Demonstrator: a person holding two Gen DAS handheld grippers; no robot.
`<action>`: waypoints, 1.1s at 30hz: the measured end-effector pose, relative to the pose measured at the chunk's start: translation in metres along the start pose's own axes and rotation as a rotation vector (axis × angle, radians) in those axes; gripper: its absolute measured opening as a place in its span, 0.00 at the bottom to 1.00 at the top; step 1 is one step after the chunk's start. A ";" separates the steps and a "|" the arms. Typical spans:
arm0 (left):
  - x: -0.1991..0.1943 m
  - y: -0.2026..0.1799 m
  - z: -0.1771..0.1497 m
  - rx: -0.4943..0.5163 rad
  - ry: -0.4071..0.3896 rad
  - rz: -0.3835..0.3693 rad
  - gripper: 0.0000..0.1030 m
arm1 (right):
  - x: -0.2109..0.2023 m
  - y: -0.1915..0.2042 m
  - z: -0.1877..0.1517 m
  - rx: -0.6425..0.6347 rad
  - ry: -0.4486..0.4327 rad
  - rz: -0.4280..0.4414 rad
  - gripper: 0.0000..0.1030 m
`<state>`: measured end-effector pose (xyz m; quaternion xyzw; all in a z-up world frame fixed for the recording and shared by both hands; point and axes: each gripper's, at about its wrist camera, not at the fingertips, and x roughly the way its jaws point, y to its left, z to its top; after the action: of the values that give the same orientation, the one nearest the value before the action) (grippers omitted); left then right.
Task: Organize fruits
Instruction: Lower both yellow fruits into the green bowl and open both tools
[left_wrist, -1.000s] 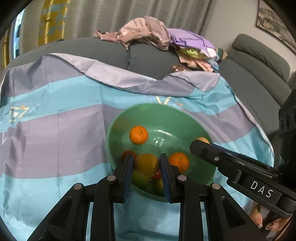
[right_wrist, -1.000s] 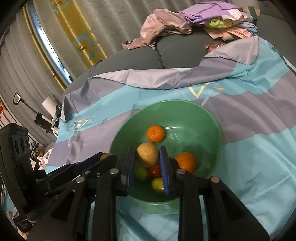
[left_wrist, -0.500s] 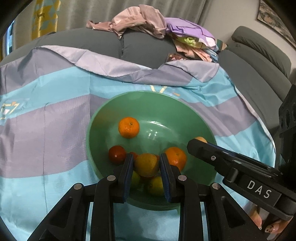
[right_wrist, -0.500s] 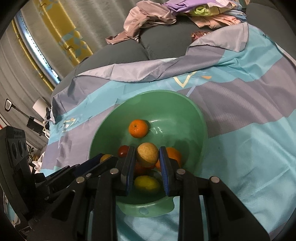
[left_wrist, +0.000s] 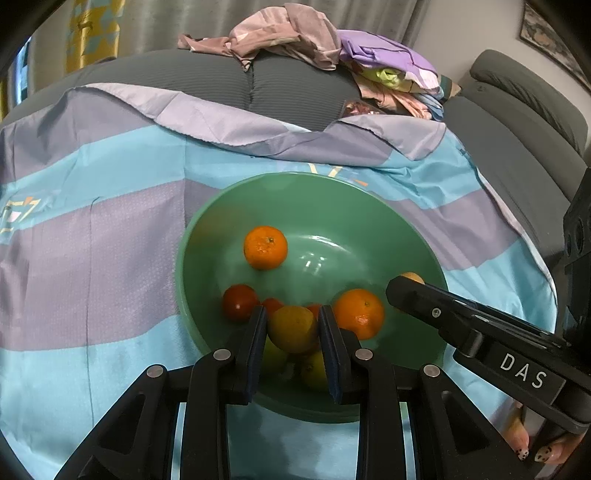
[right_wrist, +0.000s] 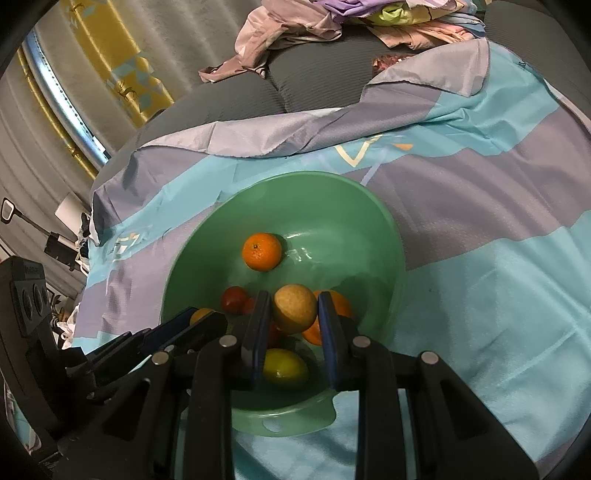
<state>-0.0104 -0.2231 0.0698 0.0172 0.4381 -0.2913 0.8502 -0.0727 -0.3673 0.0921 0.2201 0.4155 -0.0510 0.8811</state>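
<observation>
Two grippers over green bowl (left_wrist: 207, 236) on striped cloth (left_wrist: 92, 251). Left gripper (left_wrist: 293, 328) clamped on yellow-orange fruit (left_wrist: 291, 326); right gripper (right_wrist: 293, 308) clamped on tan fruit (right_wrist: 294, 307). Loose oranges, red fruits, lemon (right_wrist: 284, 367) inside bowl.

Left claw (left_wrist: 292, 328) clamps a yellow-orange fruit (left_wrist: 293, 328) above the green bowl (left_wrist: 207, 236). Bowl holds a tangerine (left_wrist: 265, 246), a red fruit (left_wrist: 239, 302), an orange (left_wrist: 359, 313). Right claw (left_wrist: 406, 284) enters from the right, over the rim.

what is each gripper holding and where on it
Left gripper: a yellow-orange fruit, pinched at its sides. Right gripper: a tan round fruit, likewise.
</observation>
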 end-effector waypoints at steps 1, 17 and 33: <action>0.000 0.000 0.000 0.000 -0.001 0.003 0.28 | 0.000 0.000 0.000 0.000 -0.001 -0.001 0.27; -0.024 -0.003 0.005 0.033 -0.074 0.067 0.60 | -0.022 0.003 0.002 -0.003 -0.083 0.004 0.60; -0.034 0.000 0.004 0.010 -0.107 0.063 0.62 | -0.029 0.010 0.002 -0.011 -0.105 -0.023 0.61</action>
<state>-0.0232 -0.2082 0.0980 0.0196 0.3899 -0.2672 0.8810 -0.0876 -0.3621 0.1183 0.2074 0.3716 -0.0703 0.9022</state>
